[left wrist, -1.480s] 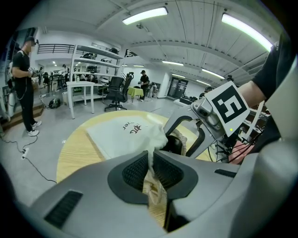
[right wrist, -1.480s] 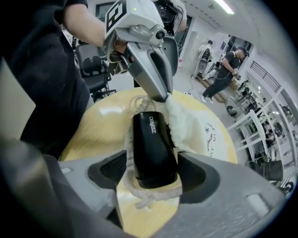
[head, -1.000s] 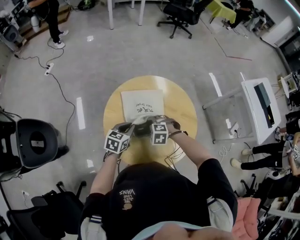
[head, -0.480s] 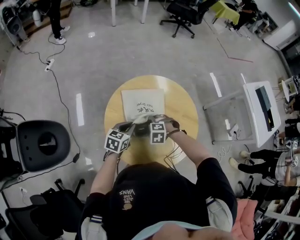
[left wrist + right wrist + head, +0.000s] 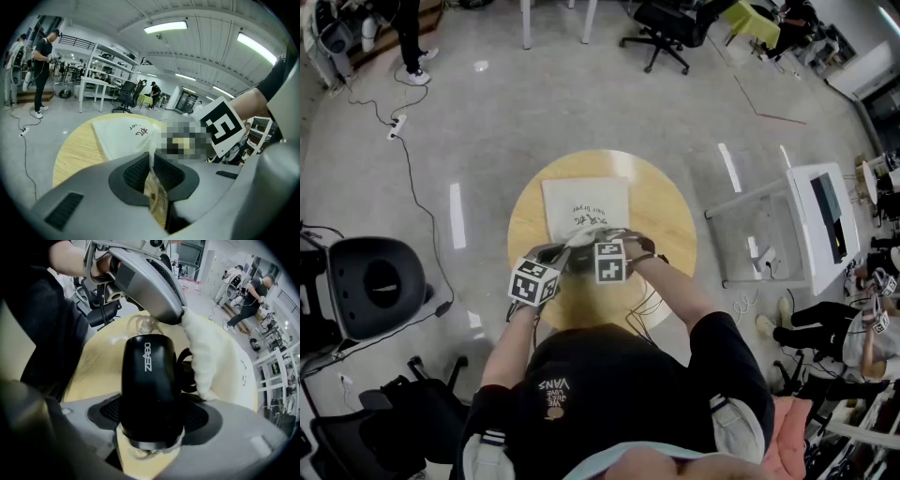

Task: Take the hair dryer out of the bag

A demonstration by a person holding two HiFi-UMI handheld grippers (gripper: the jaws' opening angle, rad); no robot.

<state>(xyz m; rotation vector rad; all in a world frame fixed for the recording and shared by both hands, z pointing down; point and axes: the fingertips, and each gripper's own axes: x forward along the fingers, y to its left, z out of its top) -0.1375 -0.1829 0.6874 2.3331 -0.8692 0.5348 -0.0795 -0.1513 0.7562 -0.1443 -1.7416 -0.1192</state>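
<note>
Open lab-office: metal shelving (image 5: 101,63), rolling office chairs (image 5: 661,26), ceiling strip lights (image 5: 165,27), polished floor (image 5: 487,112).

One round table (image 5: 667,234), one white bag (image 5: 586,200), one black hair dryer (image 5: 147,376), two grippers: left gripper (image 5: 151,161), right gripper (image 5: 150,417).

In the head view the hair dryer (image 5: 149,380) is mostly covered by the right hand-held gripper (image 5: 150,420), and the worktop's (image 5: 666,216) near edge is hidden by the person's head (image 5: 586,375).
</note>
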